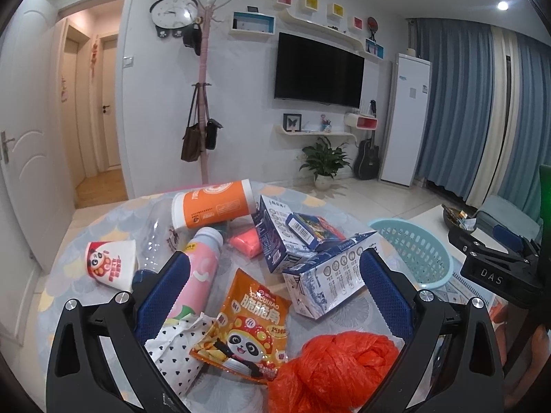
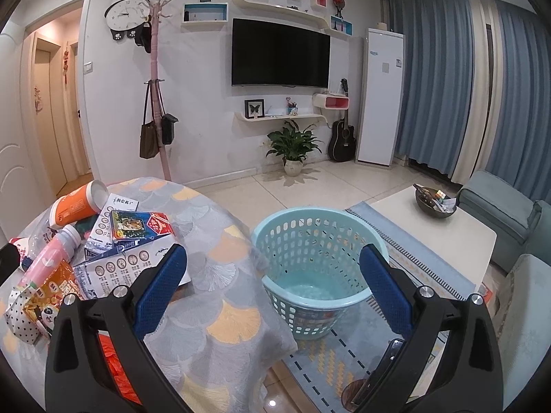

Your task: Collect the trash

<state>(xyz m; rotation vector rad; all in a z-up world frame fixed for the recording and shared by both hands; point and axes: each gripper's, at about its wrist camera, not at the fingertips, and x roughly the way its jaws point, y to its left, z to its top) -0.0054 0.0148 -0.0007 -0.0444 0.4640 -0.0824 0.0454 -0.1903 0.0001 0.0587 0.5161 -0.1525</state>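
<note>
Trash lies on a round table with a patterned cloth: an orange snack bag, a crumpled orange plastic bag, a pink bottle, an orange canister, blue-white cartons, a paper cup and a polka-dot wrapper. My left gripper is open above the snack bag, holding nothing. My right gripper is open and empty, above the table's edge and the light blue basket on the floor. The basket looks empty.
A low white coffee table with a dark bowl stands right of the basket on a striped rug. A blue sofa is at the far right. A coat stand with bags stands behind the round table.
</note>
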